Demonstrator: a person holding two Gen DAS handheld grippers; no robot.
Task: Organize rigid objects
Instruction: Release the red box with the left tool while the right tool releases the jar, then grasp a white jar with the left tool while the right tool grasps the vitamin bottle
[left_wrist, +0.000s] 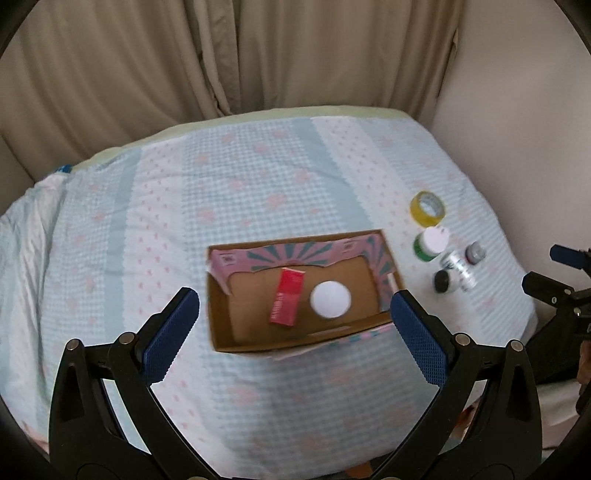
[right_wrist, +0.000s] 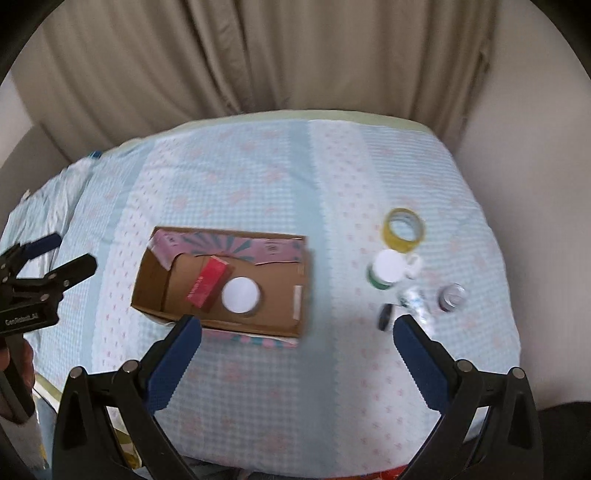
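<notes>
An open cardboard box (left_wrist: 221, 325) (right_wrist: 301, 295) sits on the cloth-covered table. Inside lie a red carton (left_wrist: 287, 297) (right_wrist: 207, 281) and a white round lid (left_wrist: 330, 299) (right_wrist: 241, 295). To its right stand a yellow tape roll (left_wrist: 427, 208) (right_wrist: 403, 229), a green jar with white lid (left_wrist: 431, 243) (right_wrist: 386, 273), a clear bottle (left_wrist: 460, 269) (right_wrist: 415, 301), a black-capped jar (left_wrist: 443, 281) (right_wrist: 386, 316) and a small grey jar (left_wrist: 475, 254) (right_wrist: 451, 297). My left gripper (left_wrist: 295, 312) is open above the box's near side. My right gripper (right_wrist: 297, 341) is open, above the table in front of the box and jars.
Beige curtains (left_wrist: 258, 55) hang behind the table. A wall (left_wrist: 517, 129) stands on the right. The table's checked cloth (left_wrist: 258, 177) stretches far beyond the box. Each gripper shows at the edge of the other's view.
</notes>
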